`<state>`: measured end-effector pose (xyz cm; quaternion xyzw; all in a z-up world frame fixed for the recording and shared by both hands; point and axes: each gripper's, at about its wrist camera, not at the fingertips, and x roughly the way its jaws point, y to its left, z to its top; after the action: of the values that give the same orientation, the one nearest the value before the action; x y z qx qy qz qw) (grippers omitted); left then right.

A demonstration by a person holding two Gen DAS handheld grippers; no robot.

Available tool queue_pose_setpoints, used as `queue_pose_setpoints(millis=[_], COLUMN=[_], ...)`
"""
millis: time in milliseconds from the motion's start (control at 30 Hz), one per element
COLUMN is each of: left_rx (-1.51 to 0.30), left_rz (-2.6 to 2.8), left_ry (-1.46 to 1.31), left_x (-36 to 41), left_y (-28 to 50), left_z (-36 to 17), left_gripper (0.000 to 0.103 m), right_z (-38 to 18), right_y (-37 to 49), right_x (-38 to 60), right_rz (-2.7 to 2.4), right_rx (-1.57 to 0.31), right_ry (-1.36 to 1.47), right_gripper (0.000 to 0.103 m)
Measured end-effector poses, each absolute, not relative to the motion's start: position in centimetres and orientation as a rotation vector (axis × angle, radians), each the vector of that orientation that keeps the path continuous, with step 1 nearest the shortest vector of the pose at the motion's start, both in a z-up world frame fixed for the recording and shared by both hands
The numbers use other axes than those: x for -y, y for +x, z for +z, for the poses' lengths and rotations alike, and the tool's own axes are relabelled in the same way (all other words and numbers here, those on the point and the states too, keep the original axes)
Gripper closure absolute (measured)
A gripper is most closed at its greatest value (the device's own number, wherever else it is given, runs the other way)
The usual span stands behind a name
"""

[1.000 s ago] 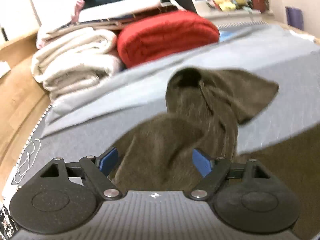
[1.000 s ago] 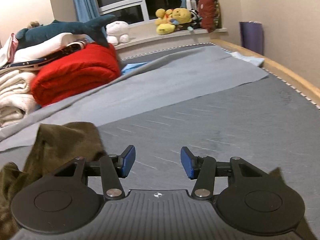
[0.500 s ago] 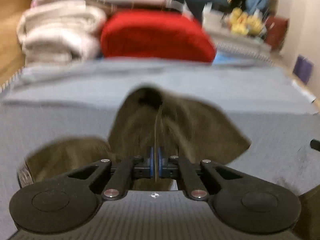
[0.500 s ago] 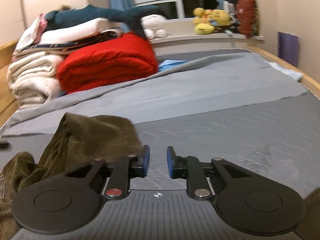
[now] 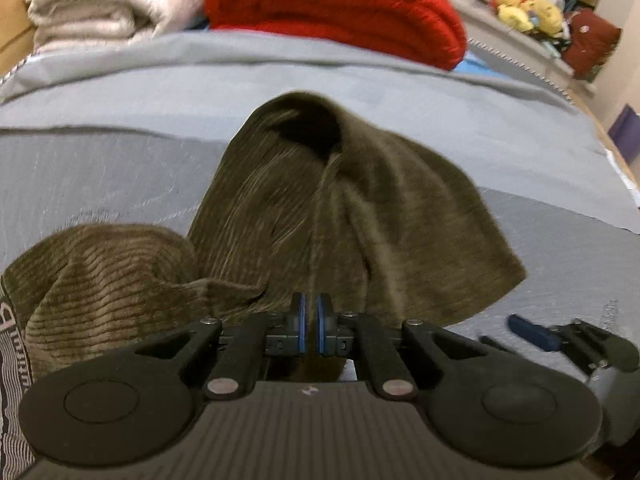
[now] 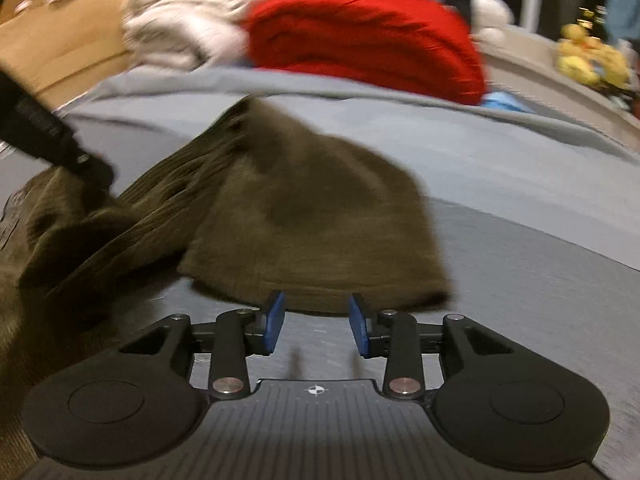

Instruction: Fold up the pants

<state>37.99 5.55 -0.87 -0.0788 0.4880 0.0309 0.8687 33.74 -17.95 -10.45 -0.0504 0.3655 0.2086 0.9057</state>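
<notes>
Olive-brown corduroy pants (image 5: 360,208) lie crumpled on the grey bed sheet (image 5: 100,168). A raised fold of the cloth runs up from my left gripper (image 5: 310,322), which is shut on it; the waistband with its printed tape sits at the left edge. From the right wrist view, one pant leg (image 6: 320,216) lies flat with its hem toward me. My right gripper (image 6: 316,322) stands just short of that hem, jaws opening, with nothing between them. The left gripper (image 6: 94,172) shows there as a black arm sunk into the cloth at upper left.
A red folded quilt (image 5: 332,4) and cream blankets (image 5: 104,0) are stacked at the head of the bed. Yellow plush toys (image 5: 528,12) sit on a ledge at the back right. A wooden bed frame (image 6: 52,52) runs along the left.
My left gripper has shut on a fold of the pants and shifted with it. My right gripper swung left and down to the pant leg's hem, narrowing and then widening its jaws.
</notes>
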Motion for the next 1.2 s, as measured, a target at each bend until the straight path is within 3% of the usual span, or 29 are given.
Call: queue_pose_setpoints(millis=[200, 333, 500, 533, 600, 633, 667, 700, 800, 867, 933, 1000, 1200], left_rx=[-1.074, -1.094, -1.134, -1.139, -1.148, -1.151, -1.155, -1.159, -1.17, -1.175, -1.177, -1.167, -1.093], left_rz=[0.043, 0.015, -0.016, -0.021, -0.035, -0.036, -0.035, -0.033, -0.032, -0.026, -0.038, -0.051, -0.203], left_ry=[-0.229, -0.259, -0.283, -0.287, -0.296, -0.304, -0.311, -0.312, -0.293, -0.263, -0.21, -0.169, -0.052], left_x=[-6.7, -6.6, -5.9, -5.9, -5.6, -5.6, -5.6, -5.6, -5.3, -5.2, -4.9, -4.6, -2.1], left_y=[39.0, 39.3, 39.7, 39.8, 40.0, 40.0, 40.1, 40.2, 40.4, 40.6, 40.7, 40.7, 39.5], left_z=[-2.0, -2.5, -3.8, -4.0, -4.5, -4.8, -5.0, -5.3, -6.0, -6.4, -6.8, -6.6, -4.3], left_gripper=[0.096, 0.094, 0.07, 0.068, 0.063, 0.063, 0.063, 0.063, 0.064, 0.066, 0.086, 0.094, 0.096], right_z=[-12.1, -13.5, -14.9, -14.9, -14.7, -14.5, -14.2, -13.8, -11.4, -8.6, -4.6, -0.6, 9.3], right_y=[34.2, 34.5, 34.9, 34.9, 34.8, 34.8, 34.8, 34.9, 35.5, 36.2, 36.8, 37.2, 39.9], right_x=[11.5, 8.6, 6.9, 6.9, 7.3, 7.5, 8.0, 8.6, 11.3, 14.2, 18.0, 22.1, 34.2], right_rz=[0.55, 0.579, 0.564, 0.568, 0.569, 0.568, 0.575, 0.576, 0.516, 0.451, 0.398, 0.355, 0.202], right_rx=[-0.692, -0.673, -0.651, -0.644, -0.624, -0.618, -0.611, -0.599, -0.545, -0.509, -0.459, -0.408, -0.402], right_ry=[-0.231, -0.319, -0.4, -0.403, -0.397, -0.384, -0.36, -0.337, -0.24, -0.122, 0.01, 0.118, 0.264], right_gripper=[0.055, 0.054, 0.055, 0.056, 0.074, 0.074, 0.077, 0.087, 0.093, 0.094, 0.094, 0.097, 0.098])
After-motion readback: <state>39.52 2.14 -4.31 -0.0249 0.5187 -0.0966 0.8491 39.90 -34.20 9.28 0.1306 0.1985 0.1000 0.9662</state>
